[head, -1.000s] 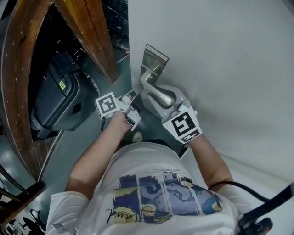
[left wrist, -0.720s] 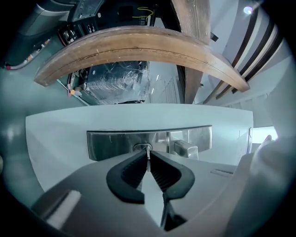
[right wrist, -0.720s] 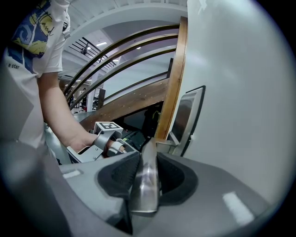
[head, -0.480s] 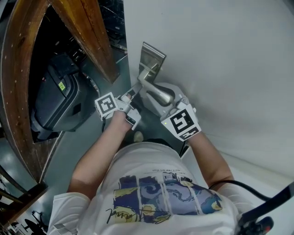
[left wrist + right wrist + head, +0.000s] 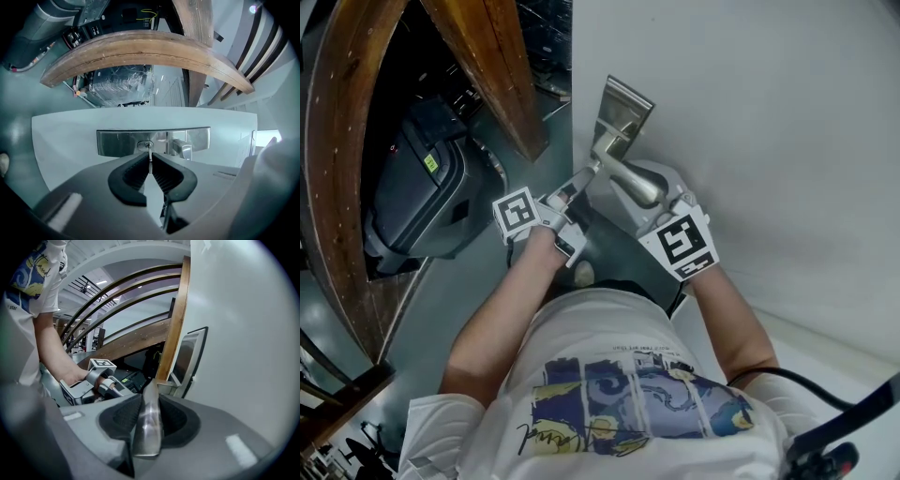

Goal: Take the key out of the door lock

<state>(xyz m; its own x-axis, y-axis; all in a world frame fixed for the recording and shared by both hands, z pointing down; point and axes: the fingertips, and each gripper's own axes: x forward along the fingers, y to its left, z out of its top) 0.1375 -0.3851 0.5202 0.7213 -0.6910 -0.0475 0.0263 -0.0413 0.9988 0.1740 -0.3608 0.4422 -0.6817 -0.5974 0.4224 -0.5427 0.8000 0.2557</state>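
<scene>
A thin metal key [image 5: 150, 159] sticks out of the keyhole [image 5: 146, 146] in the steel lock plate [image 5: 117, 143] on the white door's edge. My left gripper [image 5: 150, 163] is shut on the key's head, pads pressed against both sides. In the head view the left gripper [image 5: 572, 190] reaches up to the plate [image 5: 624, 105] from the lower left. My right gripper [image 5: 150, 401] is clamped on the silver lever handle [image 5: 148, 425], which runs between its black pads. The head view shows that right gripper [image 5: 661, 208] at the end of the handle [image 5: 636, 184].
The white door [image 5: 769, 141] fills the right side. A curved brown wooden beam [image 5: 492, 66] and a dark machine [image 5: 422, 197] stand left of the door edge. The person's arms and white printed shirt [image 5: 619, 394] fill the bottom of the head view.
Hardly anything differs. The head view has shifted a little; both grippers keep the same holds on key and handle.
</scene>
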